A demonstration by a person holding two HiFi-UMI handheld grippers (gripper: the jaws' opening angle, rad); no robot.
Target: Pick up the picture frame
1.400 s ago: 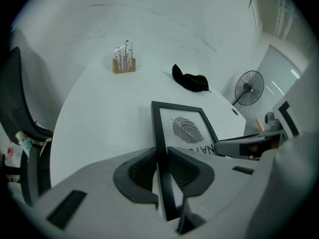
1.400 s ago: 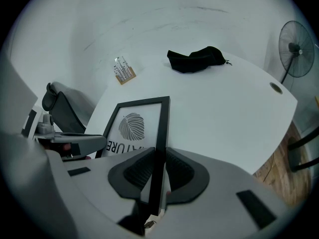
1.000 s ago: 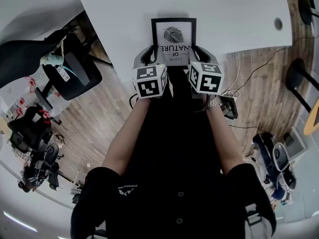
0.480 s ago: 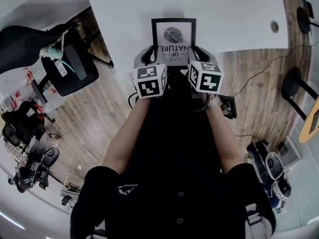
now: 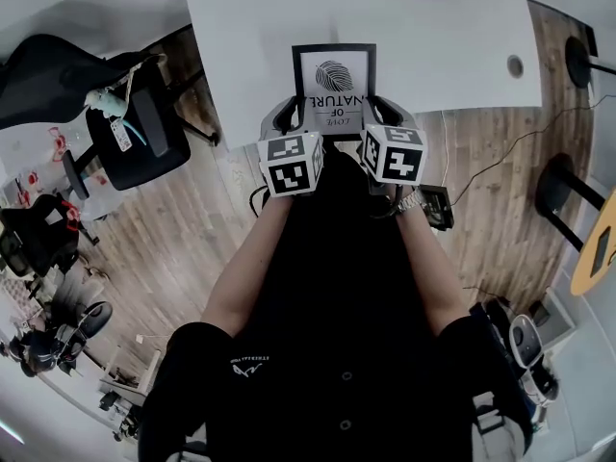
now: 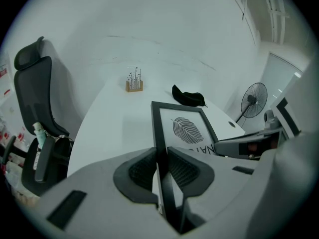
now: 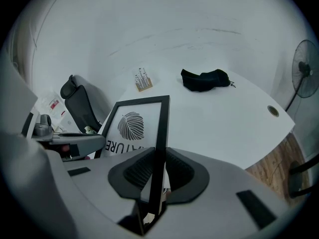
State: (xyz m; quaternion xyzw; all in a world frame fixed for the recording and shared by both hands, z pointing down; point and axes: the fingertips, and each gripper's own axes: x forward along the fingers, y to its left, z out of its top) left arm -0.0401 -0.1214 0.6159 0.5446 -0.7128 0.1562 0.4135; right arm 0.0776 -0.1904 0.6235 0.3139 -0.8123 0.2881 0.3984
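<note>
A black picture frame (image 5: 334, 83) with a leaf print and lettering is held over the near edge of the white table (image 5: 250, 37). My left gripper (image 5: 289, 115) is shut on the frame's left side bar (image 6: 160, 148). My right gripper (image 5: 383, 114) is shut on its right side bar (image 7: 160, 143). In both gripper views the dark ribbed pads (image 6: 139, 169) press against the bar from either side. In the right gripper view the frame (image 7: 135, 128) shows tilted, with the left gripper beyond it.
A black cloth-like item (image 7: 204, 78) and a small wooden stand (image 6: 133, 83) sit farther back on the table. A black office chair (image 5: 135, 128) is left of the table. A round cable hole (image 5: 515, 65) is at the table's right. Cables lie on the wooden floor (image 5: 491, 162).
The head view has shifted, so more of the far table and the black item show. Both grippers stay shut on the frame, which sits slightly lower in view.
</note>
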